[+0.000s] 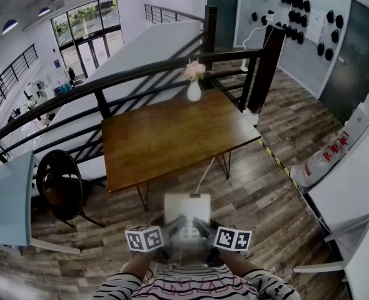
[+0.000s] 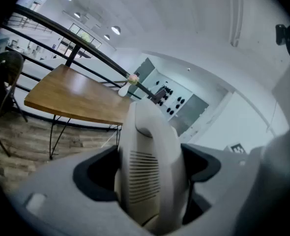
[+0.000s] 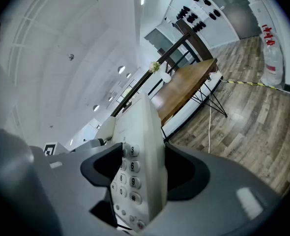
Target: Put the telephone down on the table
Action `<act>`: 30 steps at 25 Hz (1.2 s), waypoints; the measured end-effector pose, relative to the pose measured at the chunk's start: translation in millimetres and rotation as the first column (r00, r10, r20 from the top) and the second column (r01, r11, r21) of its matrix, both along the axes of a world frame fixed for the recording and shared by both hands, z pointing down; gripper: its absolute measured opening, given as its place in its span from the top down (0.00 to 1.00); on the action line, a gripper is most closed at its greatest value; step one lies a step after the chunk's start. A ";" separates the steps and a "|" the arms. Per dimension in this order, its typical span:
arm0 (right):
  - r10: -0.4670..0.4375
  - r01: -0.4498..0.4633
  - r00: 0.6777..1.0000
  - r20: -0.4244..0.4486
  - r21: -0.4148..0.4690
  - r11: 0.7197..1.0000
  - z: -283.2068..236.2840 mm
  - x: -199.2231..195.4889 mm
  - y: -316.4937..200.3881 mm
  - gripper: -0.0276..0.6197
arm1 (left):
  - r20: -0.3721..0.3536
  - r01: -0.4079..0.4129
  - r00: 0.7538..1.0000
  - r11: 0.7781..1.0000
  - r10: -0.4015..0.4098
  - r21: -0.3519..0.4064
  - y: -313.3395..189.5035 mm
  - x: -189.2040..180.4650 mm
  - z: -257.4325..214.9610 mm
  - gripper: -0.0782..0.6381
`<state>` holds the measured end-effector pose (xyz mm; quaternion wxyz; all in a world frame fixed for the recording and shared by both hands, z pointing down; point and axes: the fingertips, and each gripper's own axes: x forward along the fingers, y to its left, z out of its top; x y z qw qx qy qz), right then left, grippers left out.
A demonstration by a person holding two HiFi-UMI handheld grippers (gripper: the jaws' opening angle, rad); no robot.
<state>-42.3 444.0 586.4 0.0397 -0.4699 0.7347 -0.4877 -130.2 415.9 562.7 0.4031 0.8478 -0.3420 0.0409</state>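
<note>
Both grippers were clamped on the telephone (image 1: 186,212), held close in front of the person, above the wood floor (image 1: 259,199) and short of the table.

- Left gripper (image 2: 147,170): jaws spread wide and pressed on either side of the handset (image 2: 146,146), slotted earpiece facing the camera.
- Right gripper (image 3: 137,173): jaws closed on the other side of the set, one pad on the keypad (image 3: 127,175) face, the other on the back.
- Telephone: carried in the air between the two tools, touching nothing else that could be seen. A white cord (image 1: 204,175) ran over the floor towards the table; its link to the set could not be made out.
- Wooden table (image 1: 172,136): well apart, ahead. Top bare except for a white vase (image 1: 194,91) with pink flowers at the far edge, by the black railing (image 1: 109,80). A dark chair (image 1: 62,186) stood off its left end.

Judgement: carry step in hand, set-down not yet begun. The next move calls for bringing the set forward over the near part of the top, levelling it so the base sits flat, lowering until it rests, then opening both pairs of jaws together.
</note>
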 end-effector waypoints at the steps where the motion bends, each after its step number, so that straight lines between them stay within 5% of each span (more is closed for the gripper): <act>1: 0.001 0.000 1.000 -0.009 0.006 1.000 -0.6 -3.7 2.9 0.54 | -0.008 0.001 1.000 1.000 -0.001 -0.003 3.2 -3.8 0.0 0.34; 15: 0.055 -0.055 0.998 -0.020 0.004 0.998 4.1 -14.3 -12.5 0.53 | -0.014 -0.047 0.999 0.999 0.047 -0.008 -15.7 -13.2 5.5 0.35; 30: -0.049 0.051 0.998 -0.044 0.027 0.998 -6.3 88.5 -188.0 0.53 | -0.029 0.051 0.998 0.999 -0.050 0.009 -181.8 87.1 -2.3 0.35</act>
